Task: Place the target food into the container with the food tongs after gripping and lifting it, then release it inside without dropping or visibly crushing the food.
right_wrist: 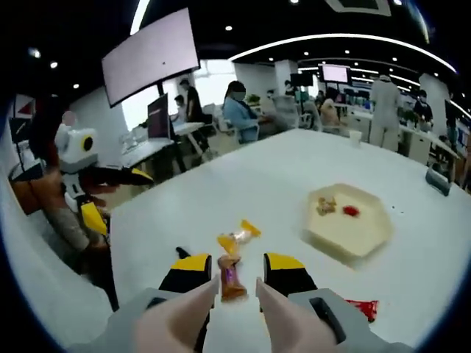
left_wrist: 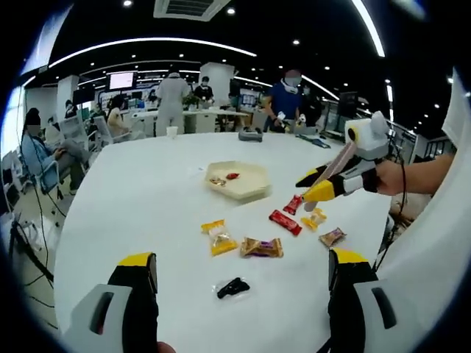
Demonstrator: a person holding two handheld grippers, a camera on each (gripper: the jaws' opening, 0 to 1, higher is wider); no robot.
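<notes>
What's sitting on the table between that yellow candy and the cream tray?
Nothing: in the right gripper view, bare white table separates the yellow-wrapped candy from the cream hexagonal tray. The left gripper view agrees.

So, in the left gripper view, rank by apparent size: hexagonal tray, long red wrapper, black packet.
1. Hexagonal tray, clearly largest though farthest away.
2. Long red wrapper and black packet: look alike; the packet is nearer the camera, so unranked.
</notes>
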